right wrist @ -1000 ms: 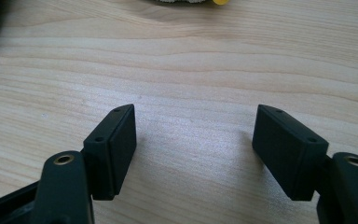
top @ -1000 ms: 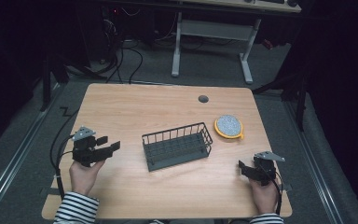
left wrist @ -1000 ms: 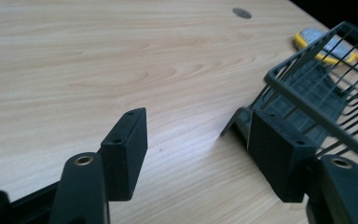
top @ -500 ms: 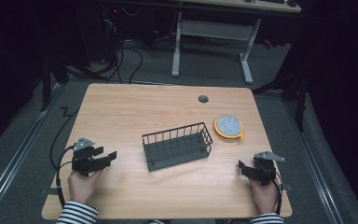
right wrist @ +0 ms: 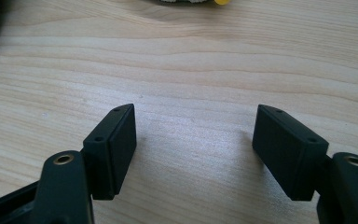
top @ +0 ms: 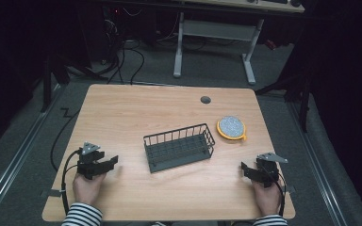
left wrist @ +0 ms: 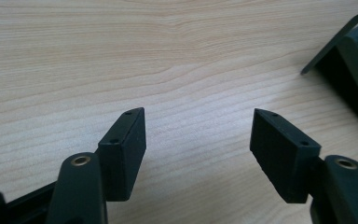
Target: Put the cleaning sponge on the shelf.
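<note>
High view: both hands are resting at the near table [top: 122,113] edge, left gripper [top: 104,164] and right gripper [top: 248,170] each pointing inward at the middle. Both sets of jaws are standing spread with nothing between them; the left jaws have just been opening a little more. Left gripper view is showing bare wood between its pads [left wrist: 126,140], with a rack corner at far right. Rack [top: 179,147] is sitting mid-table between the two grippers, a bit farther from the person, long axis running left-right and tilted slightly, right end farther away. Left gripper looks a touch nearer to it. Sponge [top: 231,127] on its yellow dish is lying beyond the rack's right end, straight ahead of the right gripper, so I'd judge that hand the better placed for it.
</note>
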`<action>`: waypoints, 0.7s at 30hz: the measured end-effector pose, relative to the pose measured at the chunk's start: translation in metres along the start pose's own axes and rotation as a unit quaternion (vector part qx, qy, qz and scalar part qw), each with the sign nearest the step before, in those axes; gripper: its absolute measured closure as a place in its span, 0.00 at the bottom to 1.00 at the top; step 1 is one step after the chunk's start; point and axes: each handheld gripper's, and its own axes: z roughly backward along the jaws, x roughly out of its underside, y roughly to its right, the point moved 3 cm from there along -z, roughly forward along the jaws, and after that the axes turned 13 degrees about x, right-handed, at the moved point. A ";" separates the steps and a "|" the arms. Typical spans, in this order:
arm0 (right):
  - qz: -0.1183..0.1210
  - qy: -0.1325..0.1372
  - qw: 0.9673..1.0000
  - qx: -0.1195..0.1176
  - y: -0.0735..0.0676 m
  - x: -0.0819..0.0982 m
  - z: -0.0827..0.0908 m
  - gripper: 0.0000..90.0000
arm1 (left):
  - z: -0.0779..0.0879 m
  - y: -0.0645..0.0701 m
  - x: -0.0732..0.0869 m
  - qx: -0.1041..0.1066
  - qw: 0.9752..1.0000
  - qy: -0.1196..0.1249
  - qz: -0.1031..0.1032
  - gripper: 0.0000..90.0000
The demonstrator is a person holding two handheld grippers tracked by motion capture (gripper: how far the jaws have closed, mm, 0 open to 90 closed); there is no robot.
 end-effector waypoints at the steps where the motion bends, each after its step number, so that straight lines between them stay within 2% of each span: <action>1: 0.001 0.001 1.000 -0.001 0.000 0.000 0.000 0.34 | -0.003 -0.001 0.000 -0.006 1.000 -0.002 -0.001 0.41; 13: 0.002 0.000 1.000 -0.005 -0.001 0.000 0.000 0.34 | -0.016 -0.004 0.000 -0.037 0.999 -0.008 -0.016 0.40; 16: 0.011 0.004 1.000 -0.011 -0.001 0.000 0.001 0.37 | -0.018 -0.005 0.001 -0.043 0.999 -0.012 -0.019 0.40; 21: 0.009 0.005 1.000 -0.014 -0.002 0.001 0.002 0.39 | -0.019 -0.006 0.001 -0.050 0.998 -0.014 -0.025 0.40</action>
